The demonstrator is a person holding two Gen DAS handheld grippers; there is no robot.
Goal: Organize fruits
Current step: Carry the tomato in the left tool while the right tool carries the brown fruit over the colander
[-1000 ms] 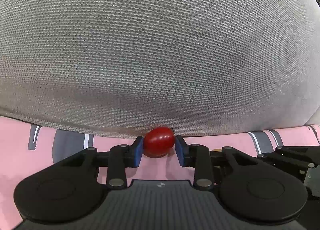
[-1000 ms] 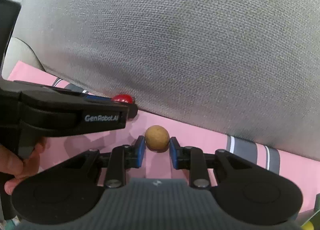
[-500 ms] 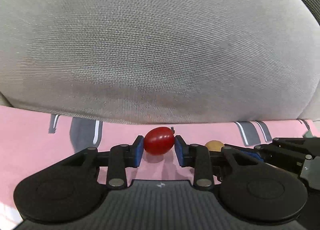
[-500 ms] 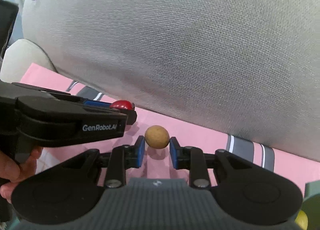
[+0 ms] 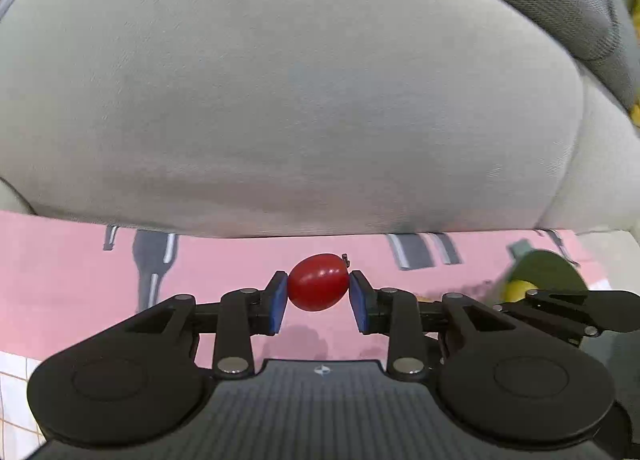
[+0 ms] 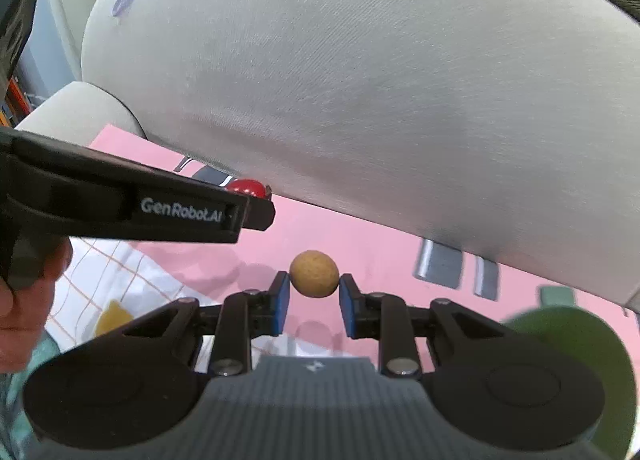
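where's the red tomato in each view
Left wrist: tomato just below centre, gripped between the left tongs.
Right wrist: left of centre, only its top showing behind the left tongs' black body.
Shared landmark: the grey cushion above the pink cloth.

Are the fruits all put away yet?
Not yet. Nothing I can see looks put away for sure. The left claw holds a red fruit and the right claw holds a tan one, both above the pink mat. They still need dropping off, perhaps in the green bowl.
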